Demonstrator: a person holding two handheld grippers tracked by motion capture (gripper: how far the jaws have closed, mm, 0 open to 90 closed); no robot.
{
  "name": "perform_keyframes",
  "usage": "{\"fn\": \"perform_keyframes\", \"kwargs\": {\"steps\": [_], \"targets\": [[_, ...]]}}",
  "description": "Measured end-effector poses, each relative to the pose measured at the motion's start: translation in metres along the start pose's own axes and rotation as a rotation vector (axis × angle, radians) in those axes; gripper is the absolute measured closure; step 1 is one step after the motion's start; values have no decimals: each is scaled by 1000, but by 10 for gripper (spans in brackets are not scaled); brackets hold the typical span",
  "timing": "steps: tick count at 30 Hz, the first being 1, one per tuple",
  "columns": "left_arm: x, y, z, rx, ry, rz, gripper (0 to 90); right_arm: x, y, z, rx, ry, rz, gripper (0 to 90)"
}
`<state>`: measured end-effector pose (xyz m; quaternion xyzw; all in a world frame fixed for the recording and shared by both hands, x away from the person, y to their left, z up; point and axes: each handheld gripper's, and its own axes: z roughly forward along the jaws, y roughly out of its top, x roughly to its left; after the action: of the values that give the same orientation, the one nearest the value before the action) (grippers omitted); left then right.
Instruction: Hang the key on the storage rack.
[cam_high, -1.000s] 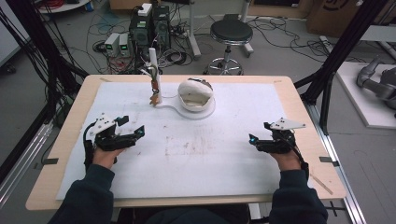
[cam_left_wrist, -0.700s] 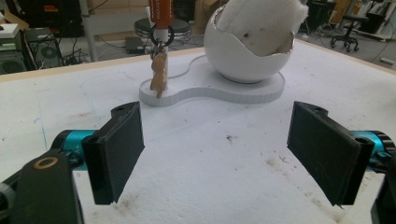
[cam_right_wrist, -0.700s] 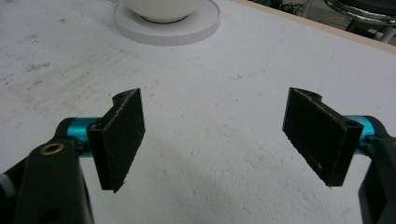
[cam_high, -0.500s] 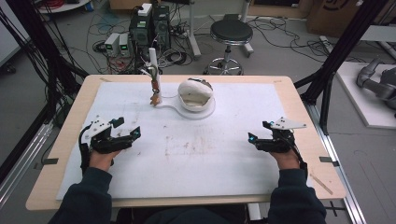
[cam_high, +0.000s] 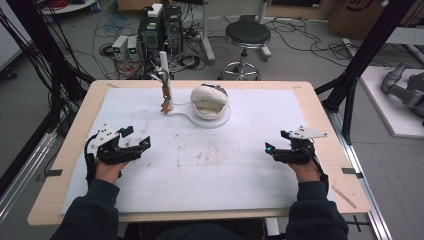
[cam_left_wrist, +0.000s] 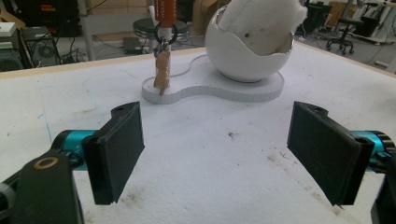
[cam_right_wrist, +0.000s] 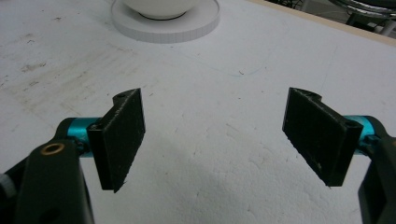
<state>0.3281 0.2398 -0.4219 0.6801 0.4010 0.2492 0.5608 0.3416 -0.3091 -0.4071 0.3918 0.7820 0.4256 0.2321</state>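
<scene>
A white egg-shaped bowl (cam_high: 210, 102) with white fluffy stuffing (cam_left_wrist: 259, 21) sits on a flat white base (cam_left_wrist: 210, 91) at the table's far middle. Beside it, on the same base, stands a thin post (cam_high: 165, 67) with a small tan figurine (cam_left_wrist: 162, 77) hanging from a ring. My left gripper (cam_high: 137, 136) rests low at the left of the white sheet, open, jaws wide apart and empty, aimed toward the bowl (cam_left_wrist: 247, 60). At the right side, my right gripper (cam_high: 276, 141) is open too, nothing between its jaws, with the base's rim (cam_right_wrist: 166, 25) far ahead.
A white sheet (cam_high: 210, 165) with faint stains covers the wooden table (cam_high: 320, 100). Black frame posts (cam_high: 360, 60) rise at both far corners. Beyond the table are a stool (cam_high: 247, 37), computer boxes (cam_high: 160, 27) and floor cables.
My left gripper has shifted slightly to the left and turned a little toward the bowl. The right gripper has barely moved.
</scene>
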Motion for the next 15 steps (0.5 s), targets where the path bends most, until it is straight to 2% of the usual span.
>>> {"fn": "perform_keyframes", "kwargs": {"steps": [15], "targets": [[3, 0, -1, -8, 4, -9, 185, 0, 0, 1, -1, 1, 0, 214]]}}
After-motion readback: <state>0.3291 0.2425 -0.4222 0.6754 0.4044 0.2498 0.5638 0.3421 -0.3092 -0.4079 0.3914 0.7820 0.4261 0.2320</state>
